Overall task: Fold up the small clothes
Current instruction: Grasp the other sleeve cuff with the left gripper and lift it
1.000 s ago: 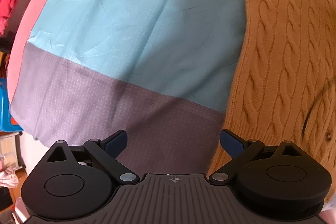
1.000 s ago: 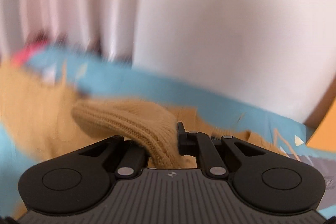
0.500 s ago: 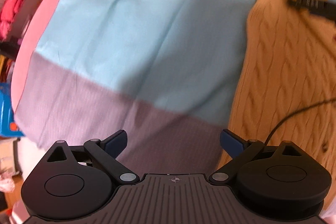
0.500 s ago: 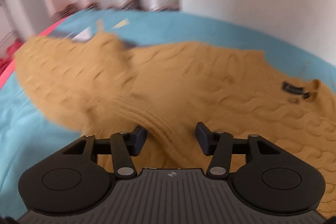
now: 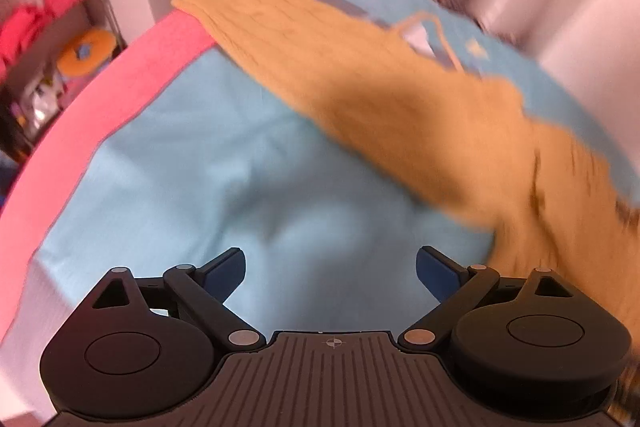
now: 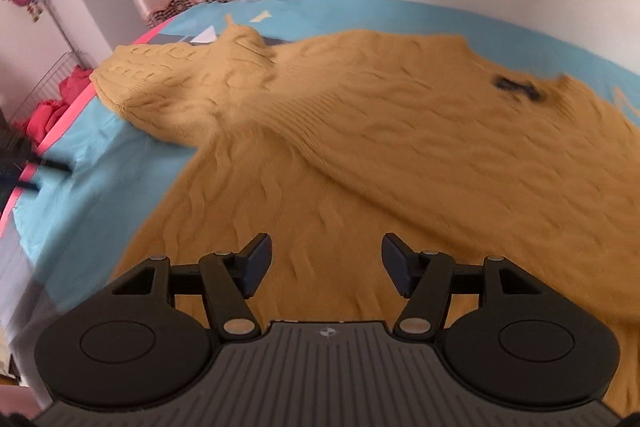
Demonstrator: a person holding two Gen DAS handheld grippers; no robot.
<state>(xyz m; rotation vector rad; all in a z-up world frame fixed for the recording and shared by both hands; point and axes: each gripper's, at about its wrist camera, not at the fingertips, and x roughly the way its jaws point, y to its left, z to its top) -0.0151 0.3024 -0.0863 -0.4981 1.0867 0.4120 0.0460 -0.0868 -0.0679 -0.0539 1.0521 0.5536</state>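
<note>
In the left wrist view, the left gripper (image 5: 330, 267) hangs with its blue-padded fingers wide apart and nothing between them, above the light blue bedsheet with a pink border (image 5: 192, 155). One long sleeve of the mustard-yellow cable-knit sweater (image 5: 360, 87) lies stretched across the sheet toward the pink edge, well ahead of the fingertips; this view is blurred, so the weave is hard to read. In the right wrist view, the right gripper (image 6: 326, 269) is likewise spread open and empty, poised just over the sweater's body, which lies flat on the bed with its dark neck label (image 6: 516, 87) to the far right. A sleeve lies folded diagonally across the torso, its ribbed cuff reaching toward the fingers. The step in hand looks like sleeve folding, one sleeve in and one out. The next move probably calls for the left gripper to reach the outstretched sleeve, pinch it near the cuff and carry it over the body.
</note>
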